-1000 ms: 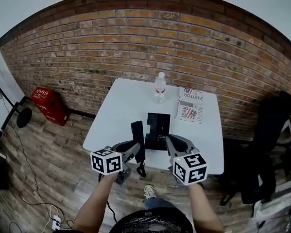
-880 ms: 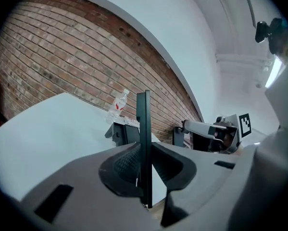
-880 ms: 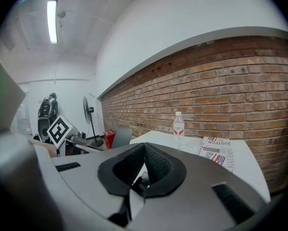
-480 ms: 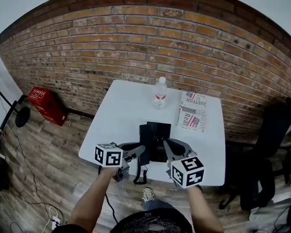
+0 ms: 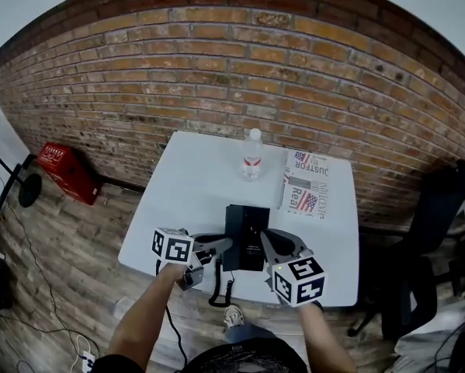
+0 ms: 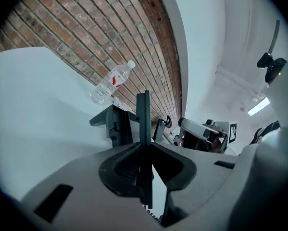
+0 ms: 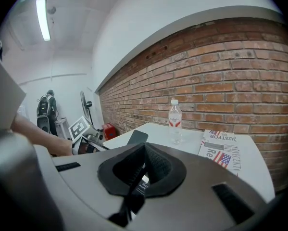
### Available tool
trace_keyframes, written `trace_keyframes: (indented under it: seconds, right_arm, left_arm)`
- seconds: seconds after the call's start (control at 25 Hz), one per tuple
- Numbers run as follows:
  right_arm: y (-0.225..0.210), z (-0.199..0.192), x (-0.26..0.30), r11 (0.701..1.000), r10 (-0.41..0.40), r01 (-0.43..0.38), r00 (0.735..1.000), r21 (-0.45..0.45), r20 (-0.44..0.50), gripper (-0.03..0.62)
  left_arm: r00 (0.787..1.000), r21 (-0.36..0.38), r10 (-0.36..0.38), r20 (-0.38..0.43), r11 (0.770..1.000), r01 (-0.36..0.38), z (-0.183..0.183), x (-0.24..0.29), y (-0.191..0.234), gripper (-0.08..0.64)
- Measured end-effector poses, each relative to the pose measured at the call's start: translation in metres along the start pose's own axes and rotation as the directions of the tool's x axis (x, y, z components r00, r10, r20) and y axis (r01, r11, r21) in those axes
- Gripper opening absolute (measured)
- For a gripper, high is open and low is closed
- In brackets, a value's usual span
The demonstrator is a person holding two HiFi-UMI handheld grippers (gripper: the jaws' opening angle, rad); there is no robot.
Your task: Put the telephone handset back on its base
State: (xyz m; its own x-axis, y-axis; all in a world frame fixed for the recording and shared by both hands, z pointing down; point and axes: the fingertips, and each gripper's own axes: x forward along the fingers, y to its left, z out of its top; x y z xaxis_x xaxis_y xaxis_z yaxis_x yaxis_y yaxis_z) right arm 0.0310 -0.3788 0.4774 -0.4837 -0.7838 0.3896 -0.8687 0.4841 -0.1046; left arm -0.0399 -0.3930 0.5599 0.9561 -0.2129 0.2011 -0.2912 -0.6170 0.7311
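While the head view shows the boxy black base (image 5: 255, 235) near the smooth white counter's (image 5: 189, 179) front edge, coiled cord (image 5: 215, 281) dangling, the left hand-held gripper (image 5: 226, 243) has the flat handset (image 5: 233, 224) at the base's left side. Its own view shows the jaws clamped on that thin, upright slab. The right hand-held gripper (image 7: 144, 148), in its view, is pinched narrow on the base's dark labelled edge.
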Motion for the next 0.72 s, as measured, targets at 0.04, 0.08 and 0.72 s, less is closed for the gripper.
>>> trace_keyframes:
  seconds: [0.04, 0.08, 0.72]
  right_arm:
    - [-0.002, -0.001, 0.002, 1.000, -0.001, 0.001, 1.000, 0.000, -0.004, 0.002]
    - [-0.003, -0.002, 0.003, 1.000, -0.001, 0.001, 1.000, 0.001, -0.007, 0.002]
    - [-0.014, -0.001, 0.030, 0.999, 0.043, -0.043, 0.999, -0.012, -0.031, 0.002]
  left_arm:
    - [1.000, -0.008, -0.009, -0.004, 1.000, 0.009, 0.001, 0.002, 0.003, 0.072]
    - [1.000, -0.014, -0.018, -0.009, 1.000, 0.018, 0.001, 0.003, 0.006, 0.072]
    - [0.989, -0.146, -0.121, -0.083, 0.983, 0.108, -0.004, 0.019, 0.029, 0.074]
